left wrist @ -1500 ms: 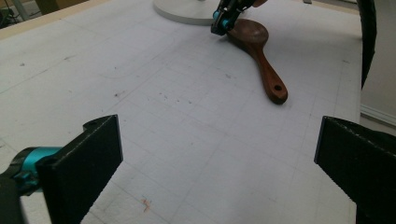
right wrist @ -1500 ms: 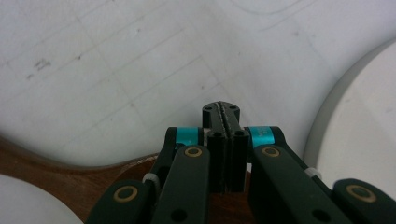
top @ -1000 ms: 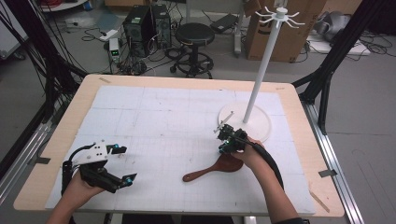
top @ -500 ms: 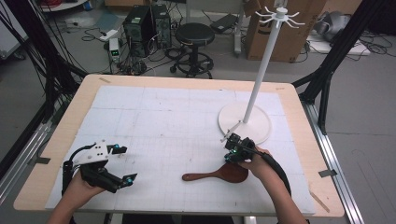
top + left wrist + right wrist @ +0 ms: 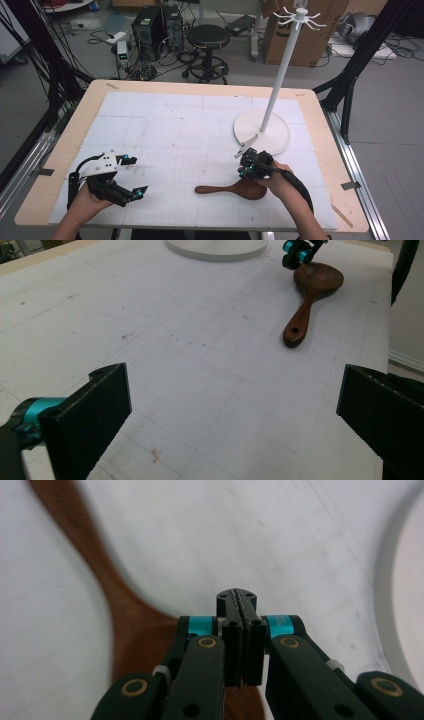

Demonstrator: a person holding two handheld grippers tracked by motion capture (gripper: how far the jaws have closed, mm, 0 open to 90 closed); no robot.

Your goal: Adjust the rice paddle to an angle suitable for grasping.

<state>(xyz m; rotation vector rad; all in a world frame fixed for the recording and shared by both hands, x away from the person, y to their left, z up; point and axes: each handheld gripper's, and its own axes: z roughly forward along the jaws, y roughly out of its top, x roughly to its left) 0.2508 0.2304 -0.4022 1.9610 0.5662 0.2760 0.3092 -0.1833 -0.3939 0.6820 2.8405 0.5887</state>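
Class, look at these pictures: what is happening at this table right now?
A person at the table holds a hand-held gripper in each hand. The right hand-held gripper has its jaws pressed together and holds nothing, just above the bowl end of a wooden spoon lying flat. The left hand-held gripper sits wide open, far from it. A white hook stand rises beyond.

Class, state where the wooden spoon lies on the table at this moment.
In the high view the wooden spoon lies flat on the white mat toward the near right, its bowl beside the right gripper and just in front of the stand's round base.
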